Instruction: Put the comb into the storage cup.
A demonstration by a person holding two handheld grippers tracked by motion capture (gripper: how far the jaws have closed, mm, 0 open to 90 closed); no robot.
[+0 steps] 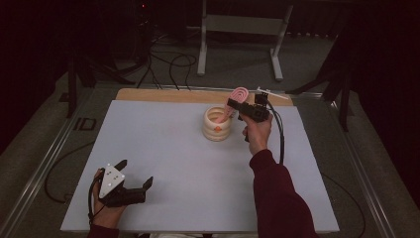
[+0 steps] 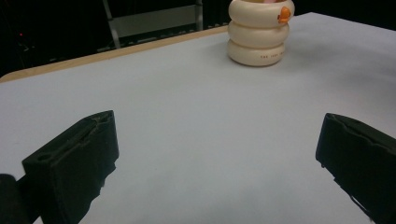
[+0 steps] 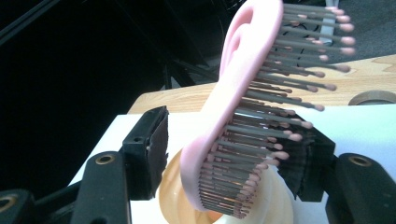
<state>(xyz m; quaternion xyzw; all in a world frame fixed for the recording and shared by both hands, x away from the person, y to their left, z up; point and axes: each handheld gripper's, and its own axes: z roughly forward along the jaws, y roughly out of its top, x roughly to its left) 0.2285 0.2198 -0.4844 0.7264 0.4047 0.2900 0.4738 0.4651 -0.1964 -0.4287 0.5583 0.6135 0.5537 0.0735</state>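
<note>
1. Nearest the person, the left gripper (image 1: 134,174) is held low over the front left part of the white table (image 1: 168,148); its jaws are spread wide, and nothing is seen between them in the left gripper view.
2. Farther back, at the middle right of the table, the right gripper (image 1: 233,108) is held up by the right hand (image 1: 257,133) just beside the cream holder (image 1: 217,123).
3. In the right gripper view, a pink hairbrush (image 3: 233,93) is seen between the partly open jaws. A gap is visible on the left jaw's side; on the other side the bristles reach the jaw. A firm grip is not shown.
4. The brush is tilted, its lower end placed inside the holder's (image 3: 280,205) mouth and its head raised above the rim.
5. The holder is shaped as stacked rings, with a small orange mark (image 2: 283,14) at its top ring.
6. Behind it, the table's wooden edge (image 1: 173,95) is seen.
</note>
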